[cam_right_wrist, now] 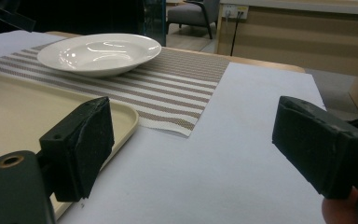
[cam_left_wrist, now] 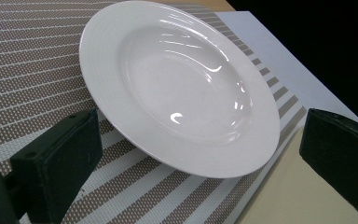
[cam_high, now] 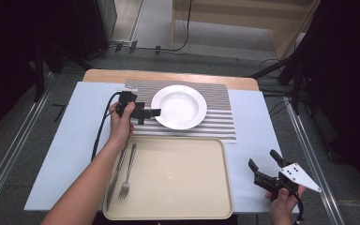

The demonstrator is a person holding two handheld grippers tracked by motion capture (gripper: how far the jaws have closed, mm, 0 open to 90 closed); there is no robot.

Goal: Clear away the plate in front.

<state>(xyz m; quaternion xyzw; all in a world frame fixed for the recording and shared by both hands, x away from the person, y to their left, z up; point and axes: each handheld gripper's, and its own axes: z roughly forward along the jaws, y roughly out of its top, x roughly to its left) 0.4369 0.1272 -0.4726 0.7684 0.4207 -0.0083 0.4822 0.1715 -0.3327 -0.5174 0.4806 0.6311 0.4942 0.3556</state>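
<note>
**Here, the left gripper at the rim of the white plate**

Seen from the high view, the left gripper [cam_high: 146, 112] is held at the left edge of the white plate [cam_high: 179, 106], which rests on a striped placemat [cam_high: 218, 119] toward the far side of the table [cam_high: 258, 126]. The left gripper view shows its two black jaws spread wide, one over the placemat and one over the near corner of the tray, with the plate's rim [cam_left_wrist: 121, 126] between them; whether either jaw touches the rim cannot be told. The plate is upright and empty.

The right gripper [cam_high: 266, 162] is at the near right of the table, well apart from the plate, just beside the right edge of the beige tray [cam_high: 183, 178]. In the right gripper view its jaws stand wide apart over the pale table cover, holding nothing.

A fork [cam_high: 127, 174] and a knife [cam_high: 115, 180] lie side by side on the left part of the tray, just beside the person's left forearm.
</note>
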